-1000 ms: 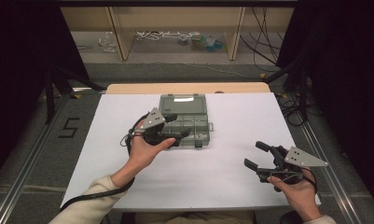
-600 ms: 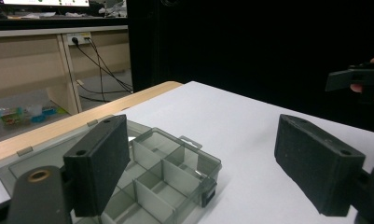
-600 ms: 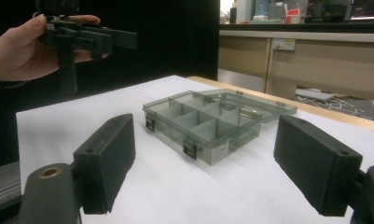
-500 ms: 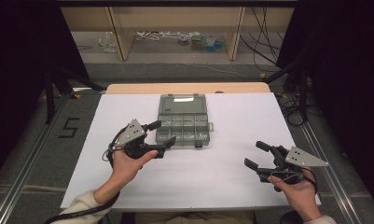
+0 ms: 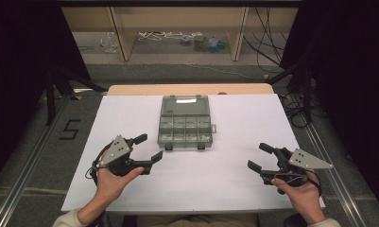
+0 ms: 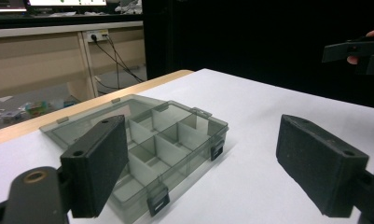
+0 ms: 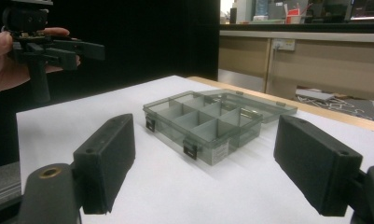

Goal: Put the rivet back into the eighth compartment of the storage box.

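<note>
Two hand-held grippers flank a translucent grey plastic compartment box (image 5: pixel 185 122) that lies open near the middle of the white table (image 5: pixel 244 175), its lid folded flat toward the far edge and its divided trays apparently empty. The left gripper (image 5: pixel 147 148) sits well apart from the box's near-left corner; its jaws have just been opening and now stand wide, with nothing between them. The right gripper (image 5: pixel 258 157) hovers near the table's near-right side, also well apart from the box, jaws spread and holding nothing. In the left gripper view the box (image 6: pixel 142 144) lies ahead between the black pads, its two small front latches (image 6: pixel 158 203) hanging loose. The likely risks, as I judge them: the box is light and sits free on a smooth sheet, so a push from one side alone could slide or spin it rather than move the lid. The thin lid could also flex or slip from the pads if caught at a corner, and a dangling latch could snag a jaw coming in low.
</note>
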Available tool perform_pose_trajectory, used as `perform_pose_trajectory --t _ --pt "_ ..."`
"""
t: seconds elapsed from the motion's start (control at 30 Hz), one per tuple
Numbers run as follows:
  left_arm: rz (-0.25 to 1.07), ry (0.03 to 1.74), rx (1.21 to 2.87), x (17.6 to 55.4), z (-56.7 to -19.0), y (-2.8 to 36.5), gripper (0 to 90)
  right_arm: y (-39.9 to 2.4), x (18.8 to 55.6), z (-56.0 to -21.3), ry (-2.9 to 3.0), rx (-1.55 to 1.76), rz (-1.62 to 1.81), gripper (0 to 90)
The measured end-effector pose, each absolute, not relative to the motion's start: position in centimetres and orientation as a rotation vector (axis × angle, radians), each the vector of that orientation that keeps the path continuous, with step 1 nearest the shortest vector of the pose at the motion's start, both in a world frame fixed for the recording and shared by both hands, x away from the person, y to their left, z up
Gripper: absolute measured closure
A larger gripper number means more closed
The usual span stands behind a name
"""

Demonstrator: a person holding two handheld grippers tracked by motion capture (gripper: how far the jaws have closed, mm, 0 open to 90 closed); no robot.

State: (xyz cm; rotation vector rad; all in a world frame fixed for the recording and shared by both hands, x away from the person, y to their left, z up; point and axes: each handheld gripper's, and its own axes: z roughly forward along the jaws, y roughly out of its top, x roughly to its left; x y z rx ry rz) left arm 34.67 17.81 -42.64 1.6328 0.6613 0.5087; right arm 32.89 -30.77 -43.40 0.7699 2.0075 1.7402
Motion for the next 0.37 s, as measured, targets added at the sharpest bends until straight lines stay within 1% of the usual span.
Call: perform_pose_trajectory --t 0.37 --pt "0.549 0.707 1.582 34.2 -42.2 19.5 15.7 -30.8 33.0 -43.4 2.014 0.764 1.739 21.6"
